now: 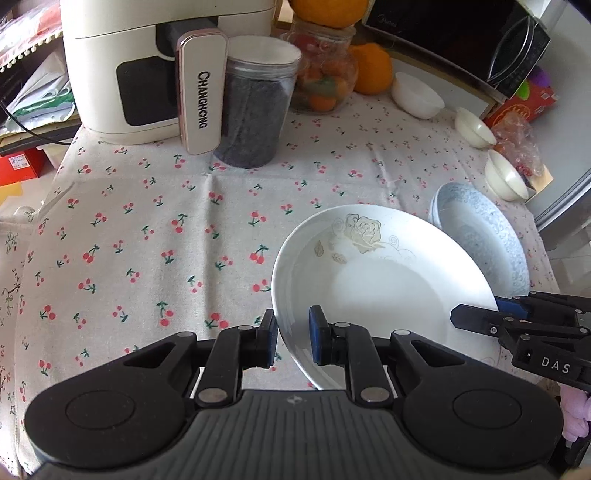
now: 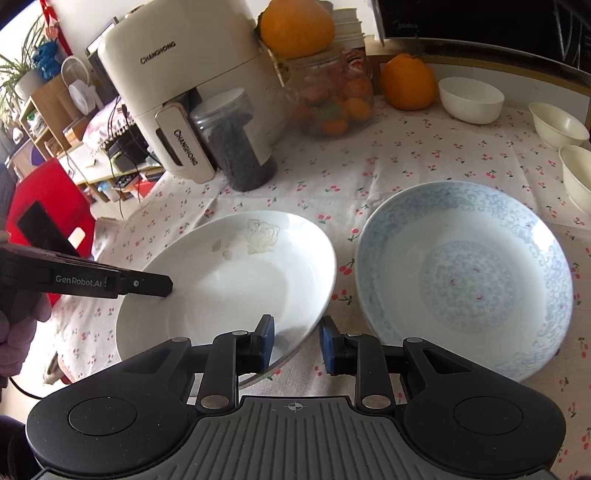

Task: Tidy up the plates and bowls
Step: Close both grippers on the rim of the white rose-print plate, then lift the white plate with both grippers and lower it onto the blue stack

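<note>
Two plates, three small bowls on the cherry-print tablecloth point(image 1: 155, 221). White rose-print plate point(image 1: 376, 280) sits toward the near edge; blue-patterned plate point(image 2: 465, 273) just beside it on the right, rims close, in the right wrist view a sliver of cloth shows between them. Three plain white bowls point(image 1: 417, 94) point(image 1: 474, 127) point(image 1: 506, 175) lined along the far right, apart from each other, all upright and empty.

Left gripper point(image 1: 293, 338): jaws apart, straddling the left rim of the rose plate, one pad outside, one over the inner wall; rim sits in the gap, not pinched. Right gripper point(image 2: 297, 343): jaws apart too, straddling the right rim of the same plate, left pad over the plate's inside, right pad over the cloth between the two plates. So one plate, both tools on opposite edges.

Rose plate: deep, glossy white, pale gold rose and leaves on the far inner wall, looks tilted with right side raised in the right wrist view. Blue plate: pale blue scroll pattern on rim and centre.

Behind: one cream Changhong appliance point(image 2: 177, 74), one clear jar of dark grains point(image 1: 255, 107), one glass jar of mixed fruit point(image 2: 332, 96), two oranges point(image 2: 295, 26) point(image 2: 408, 81), one black microwave point(image 1: 461, 37).
</note>
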